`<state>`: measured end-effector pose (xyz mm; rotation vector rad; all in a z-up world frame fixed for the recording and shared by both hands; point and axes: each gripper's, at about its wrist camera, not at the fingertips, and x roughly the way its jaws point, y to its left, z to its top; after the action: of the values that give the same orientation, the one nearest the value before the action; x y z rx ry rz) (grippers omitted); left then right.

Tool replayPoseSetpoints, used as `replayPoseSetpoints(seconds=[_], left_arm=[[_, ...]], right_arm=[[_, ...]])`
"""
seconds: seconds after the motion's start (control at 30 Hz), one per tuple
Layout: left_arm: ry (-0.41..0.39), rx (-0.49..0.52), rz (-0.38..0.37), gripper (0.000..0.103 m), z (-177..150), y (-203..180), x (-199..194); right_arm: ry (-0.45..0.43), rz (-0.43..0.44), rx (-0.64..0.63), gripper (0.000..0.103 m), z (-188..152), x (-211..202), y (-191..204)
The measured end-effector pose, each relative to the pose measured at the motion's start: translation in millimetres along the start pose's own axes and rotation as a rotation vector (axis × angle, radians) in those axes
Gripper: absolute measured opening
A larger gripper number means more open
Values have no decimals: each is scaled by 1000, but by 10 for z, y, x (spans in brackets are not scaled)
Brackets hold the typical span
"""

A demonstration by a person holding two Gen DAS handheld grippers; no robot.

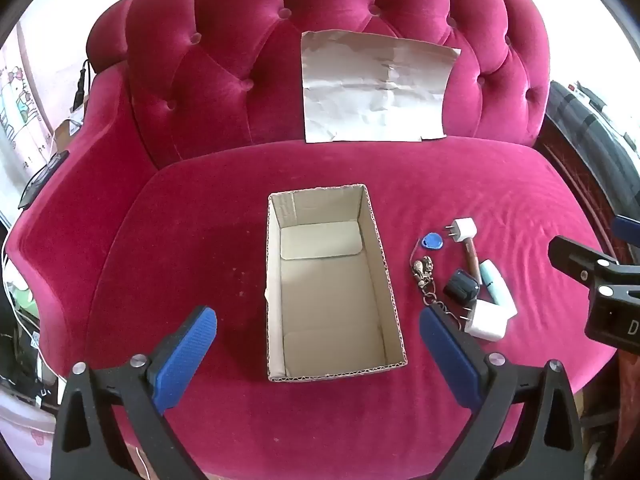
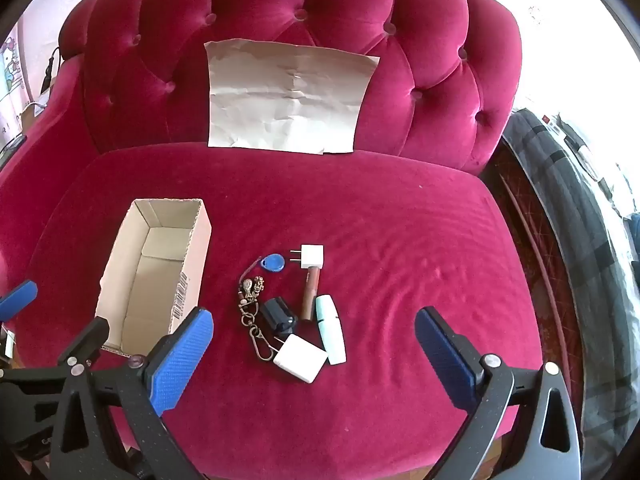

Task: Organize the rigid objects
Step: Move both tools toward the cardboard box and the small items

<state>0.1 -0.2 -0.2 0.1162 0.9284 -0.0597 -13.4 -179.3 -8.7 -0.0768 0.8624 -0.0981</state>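
An empty open cardboard box (image 1: 276, 280) (image 2: 192, 264) sits on the crimson sofa seat. To its right lies a cluster: a small white plug (image 1: 464, 230) (image 2: 311, 256), a blue key fob (image 1: 433, 241) (image 2: 273, 262), a metal keychain (image 1: 424, 272) (image 2: 250, 300), a brown tube (image 1: 472, 260) (image 2: 311, 292), a black case (image 1: 461, 288) (image 2: 278, 314), a pale teal cylinder (image 1: 498, 286) (image 2: 330, 328) and a larger white charger (image 1: 486, 320) (image 2: 300, 358). My left gripper (image 1: 318, 320) is open above the box. My right gripper (image 2: 314, 322) is open above the cluster.
A creased sheet of paper (image 1: 376, 88) (image 2: 286, 96) leans on the tufted sofa back (image 1: 224, 72). A dark striped blanket (image 2: 580, 220) lies right of the sofa. Cables and clutter (image 1: 36, 184) sit to the left. The right gripper's body (image 1: 600, 280) shows in the left wrist view.
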Motion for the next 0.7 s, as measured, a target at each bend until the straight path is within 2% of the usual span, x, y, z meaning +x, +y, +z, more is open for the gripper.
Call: replayPoseSetpoints(seconds=[0.7], left_arm=[[2,-22,-23,103,9,-27,-20]], right_arm=[[13,3,2,103,-21,9,-31]])
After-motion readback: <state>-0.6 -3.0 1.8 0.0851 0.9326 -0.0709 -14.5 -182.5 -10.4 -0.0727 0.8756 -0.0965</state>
